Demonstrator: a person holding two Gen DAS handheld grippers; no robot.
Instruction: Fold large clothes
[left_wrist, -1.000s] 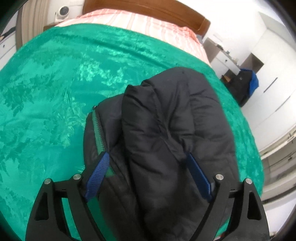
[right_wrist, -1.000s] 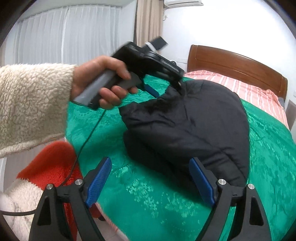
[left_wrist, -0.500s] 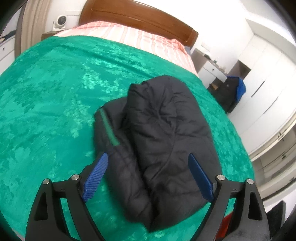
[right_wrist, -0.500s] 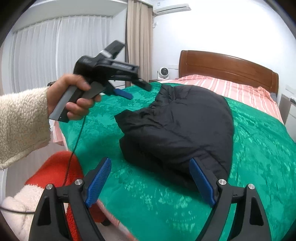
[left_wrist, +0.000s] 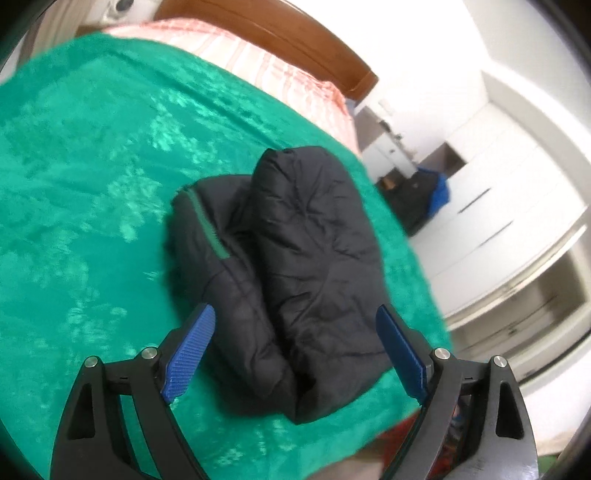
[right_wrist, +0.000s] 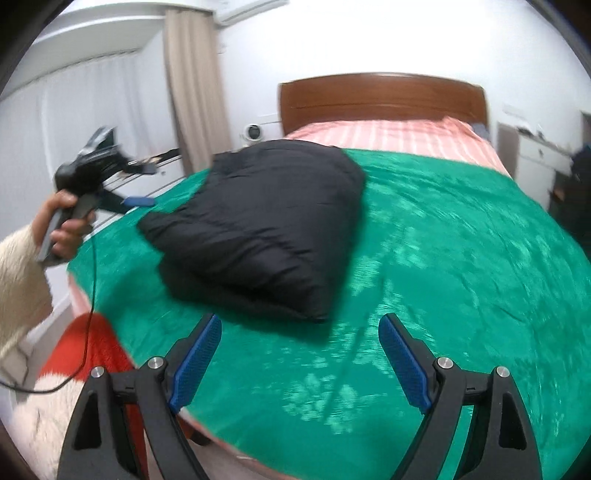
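Observation:
A black puffer jacket with a green zipper strip lies folded into a thick bundle on the green bedspread, near the bed's edge. It also shows in the right wrist view. My left gripper is open and empty, held above and clear of the jacket's near end. In the right wrist view the left gripper hangs off the bed's left side in a hand with a cream fleece sleeve. My right gripper is open and empty over the bedspread, short of the jacket.
A wooden headboard and pink striped sheet lie at the far end. White wardrobes and a dark bag stand to the side. A red and white fleece item lies by the bed's corner. A curtain hangs behind.
My left gripper has let go of the jacket and pulled back and away from it. My right gripper has also drawn back and swung right; the jacket now lies free on the bed.

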